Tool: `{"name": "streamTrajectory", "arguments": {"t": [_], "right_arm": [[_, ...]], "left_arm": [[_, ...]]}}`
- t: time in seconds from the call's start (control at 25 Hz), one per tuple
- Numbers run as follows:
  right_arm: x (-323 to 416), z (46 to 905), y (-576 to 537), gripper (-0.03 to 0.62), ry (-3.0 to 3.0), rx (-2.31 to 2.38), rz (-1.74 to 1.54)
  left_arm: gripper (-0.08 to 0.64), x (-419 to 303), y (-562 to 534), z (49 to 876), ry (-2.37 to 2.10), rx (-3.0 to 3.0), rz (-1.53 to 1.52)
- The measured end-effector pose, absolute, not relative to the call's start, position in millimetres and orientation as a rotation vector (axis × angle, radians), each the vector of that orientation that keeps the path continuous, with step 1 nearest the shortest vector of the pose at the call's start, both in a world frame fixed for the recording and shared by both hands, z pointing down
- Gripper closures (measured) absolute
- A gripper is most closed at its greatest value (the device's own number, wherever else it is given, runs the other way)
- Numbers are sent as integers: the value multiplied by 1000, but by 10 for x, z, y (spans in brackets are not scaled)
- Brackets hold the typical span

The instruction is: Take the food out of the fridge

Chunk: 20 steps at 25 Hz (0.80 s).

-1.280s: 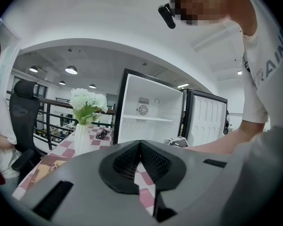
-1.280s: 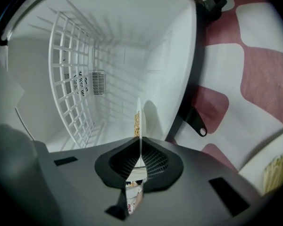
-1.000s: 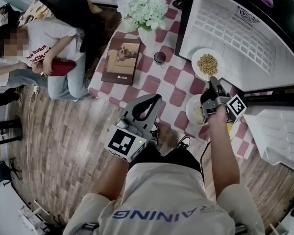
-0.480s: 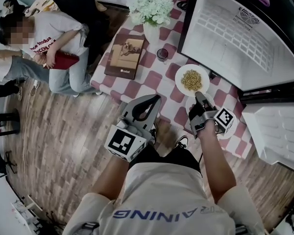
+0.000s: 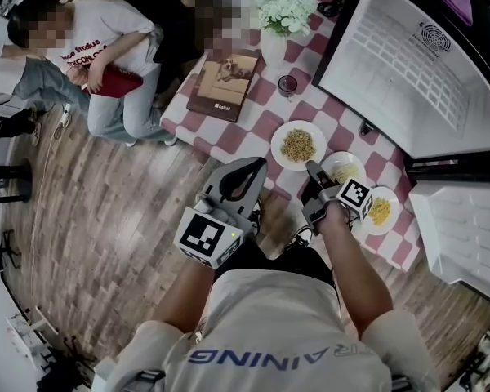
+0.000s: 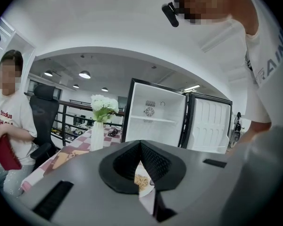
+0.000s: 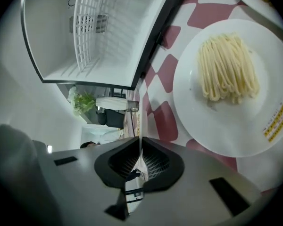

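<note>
Three white plates of food stand on the red-checked table (image 5: 265, 123): grains (image 5: 298, 144), pale noodles (image 5: 344, 168) and yellow food (image 5: 380, 211). The fridge (image 5: 408, 64) stands open behind them, its shelves bare. My right gripper (image 5: 312, 168) hovers low over the table between the grain plate and the noodle plate, shut and holding nothing. In the right gripper view the noodle plate (image 7: 226, 88) lies just ahead of the shut right gripper (image 7: 140, 138). My left gripper (image 5: 243, 172) is shut and empty, held off the table's near edge; in the left gripper view the left gripper (image 6: 140, 143) faces the fridge (image 6: 155, 121).
A vase of white flowers (image 5: 284, 11), a book (image 5: 224, 84) and a small dark cup (image 5: 287, 84) sit at the table's far end. The fridge door (image 5: 461, 231) hangs open at the right. Seated people (image 5: 82, 51) are on the wooden floor to the left.
My right gripper has moved left and down along the table's front, away from the fridge door side, staying shut. The left gripper drifted slightly. The head view has swung, bringing the third plate into sight.
</note>
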State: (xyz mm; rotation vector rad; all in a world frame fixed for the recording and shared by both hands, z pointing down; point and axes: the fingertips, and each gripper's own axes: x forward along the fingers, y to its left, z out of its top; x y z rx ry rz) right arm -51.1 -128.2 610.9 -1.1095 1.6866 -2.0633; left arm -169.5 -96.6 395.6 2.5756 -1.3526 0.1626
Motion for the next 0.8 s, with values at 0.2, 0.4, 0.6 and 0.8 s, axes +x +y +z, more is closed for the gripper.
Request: {"name": "streamTrajectory", "arguments": {"t": [0.2,0.4,0.6,0.8], "right_arm": [[-576,6221,-1259,558,1719,-1117,-2097],[-614,6312,-1236,558,1794,-1156,-2111],[-774,6292,-1162,465,2064,-1128,-2083],[-871,6339,-1071,385,2416,-1164,-1987]], "left_arm": [[552,-1739,-958,3979,-1363,2564,166],[552,-1744,-952,4016,-1351,2561,175],[552,-1748,-947,4050,-1339,2554,186],[552,-1756,-939,4064,-1328,2553,197]]}}
